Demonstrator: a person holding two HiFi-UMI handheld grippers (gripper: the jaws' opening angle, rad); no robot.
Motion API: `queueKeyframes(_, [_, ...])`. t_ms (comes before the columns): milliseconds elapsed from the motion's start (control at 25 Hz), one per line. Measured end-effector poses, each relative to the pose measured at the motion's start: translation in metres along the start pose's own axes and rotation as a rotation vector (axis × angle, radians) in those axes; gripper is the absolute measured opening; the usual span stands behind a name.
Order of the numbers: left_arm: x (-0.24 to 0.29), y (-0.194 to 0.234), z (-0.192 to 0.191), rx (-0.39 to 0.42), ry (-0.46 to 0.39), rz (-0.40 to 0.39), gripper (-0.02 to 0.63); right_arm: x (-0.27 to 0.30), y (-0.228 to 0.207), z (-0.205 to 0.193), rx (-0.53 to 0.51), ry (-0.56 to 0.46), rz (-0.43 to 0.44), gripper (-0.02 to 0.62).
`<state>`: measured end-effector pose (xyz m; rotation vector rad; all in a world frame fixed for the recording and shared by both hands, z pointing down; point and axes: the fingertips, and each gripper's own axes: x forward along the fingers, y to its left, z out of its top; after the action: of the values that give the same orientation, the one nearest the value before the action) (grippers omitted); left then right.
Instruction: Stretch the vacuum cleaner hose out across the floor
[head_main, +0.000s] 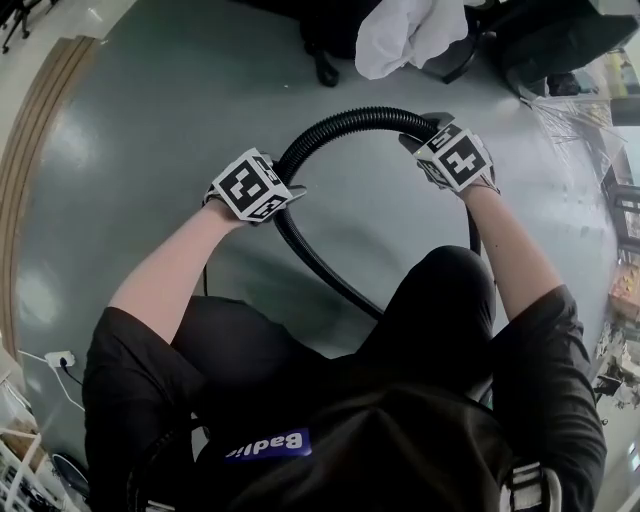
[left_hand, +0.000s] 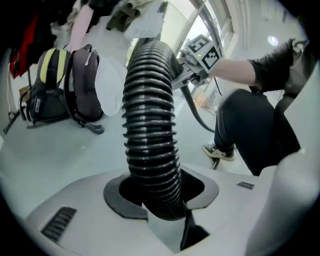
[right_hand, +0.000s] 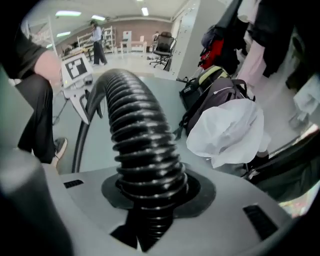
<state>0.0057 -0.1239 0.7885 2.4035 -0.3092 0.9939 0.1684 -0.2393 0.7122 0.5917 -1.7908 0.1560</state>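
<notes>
A black ribbed vacuum hose (head_main: 345, 118) arcs over the grey floor in front of the person's knees, then curves back down toward them. In the head view my left gripper (head_main: 283, 196) sits on the arc's left side and my right gripper (head_main: 425, 130) on its upper right end. In the left gripper view the hose (left_hand: 150, 130) runs up out of the left gripper (left_hand: 167, 220), whose jaws close around it. The right gripper view shows the hose (right_hand: 140, 145) seated snugly in the right gripper (right_hand: 147, 222). Each gripper view shows the other gripper further along the hose.
Backpacks (left_hand: 55, 95) and a white plastic bag (right_hand: 230, 130) lie on the floor ahead, beside dark chair legs (head_main: 325, 65). The person's shoe (left_hand: 220, 152) stands close to the hose. A wall socket with a cable (head_main: 58, 358) is at the lower left.
</notes>
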Motion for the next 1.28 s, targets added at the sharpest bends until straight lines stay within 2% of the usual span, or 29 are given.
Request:
queueKeyframes(40, [-0.007,0.000,-0.001,0.045,0.035,0.018,0.173,0.003,0.001,-0.004,-0.059,0.036,-0.020,0.149])
queueKeyframes(80, [-0.014,0.000,0.000,0.089,0.065,0.031,0.173,0.006,0.005,-0.004,-0.132,0.065,-0.036,0.250])
queueKeyframes(120, [-0.023,-0.001,0.003,0.126,0.093,0.036,0.172,0.006,0.012,0.002,-0.217,0.082,-0.048,0.284])
queueKeyframes(200, [-0.042,-0.001,0.008,0.182,0.169,0.031,0.172,0.003,0.036,0.031,-0.406,0.077,-0.068,0.284])
queueKeyframes(320, [-0.072,0.007,0.004,0.277,0.372,0.046,0.169,-0.001,0.087,0.087,-0.692,0.018,-0.111,0.321])
queueKeyframes(400, [-0.095,0.011,-0.003,0.346,0.512,0.042,0.169,0.003,0.122,0.126,-0.794,-0.066,-0.120,0.321])
queueKeyframes(440, [-0.106,0.013,-0.004,0.383,0.561,0.043,0.169,0.008,0.137,0.143,-0.806,-0.101,-0.112,0.321])
queueKeyframes(520, [-0.123,0.017,0.002,0.450,0.593,0.069,0.170,0.020,0.154,0.168,-0.749,-0.145,-0.079,0.319])
queueKeyframes(560, [-0.127,0.021,0.007,0.485,0.571,0.103,0.170,0.025,0.156,0.176,-0.685,-0.157,-0.062,0.291])
queueKeyframes(600, [-0.128,0.026,0.013,0.520,0.522,0.150,0.182,0.028,0.152,0.181,-0.609,-0.165,-0.045,0.113])
queueKeyframes(640, [-0.128,0.033,0.018,0.545,0.455,0.202,0.190,0.031,0.146,0.184,-0.532,-0.164,-0.028,0.077])
queueKeyframes(680, [-0.129,0.040,0.020,0.552,0.386,0.250,0.212,0.033,0.139,0.185,-0.463,-0.157,-0.017,0.077])
queueKeyframes(720, [-0.132,0.047,0.018,0.539,0.327,0.288,0.323,0.035,0.130,0.185,-0.400,-0.148,-0.012,0.077])
queueKeyframes(760, [-0.137,0.055,0.014,0.509,0.274,0.318,0.380,0.037,0.121,0.186,-0.337,-0.139,-0.012,0.077])
queueKeyframes(800, [-0.143,0.063,0.010,0.472,0.221,0.346,0.386,0.037,0.111,0.188,-0.273,-0.132,-0.013,0.077])
queueKeyframes(880, [-0.156,0.077,0.005,0.396,0.099,0.404,0.437,0.032,0.096,0.195,-0.164,-0.129,-0.008,0.077])
queueKeyframes(1000, [-0.170,0.097,-0.007,0.296,-0.040,0.504,0.443,0.021,0.093,0.211,-0.081,-0.141,0.012,0.078])
queueKeyframes(1160, [-0.174,0.133,-0.044,0.148,-0.136,0.630,0.443,0.001,0.077,0.225,-0.057,-0.156,-0.015,0.077])
queueKeyframes(1280, [-0.159,0.156,-0.089,0.045,-0.144,0.653,0.443,-0.012,0.057,0.229,0.011,-0.143,-0.034,0.078])
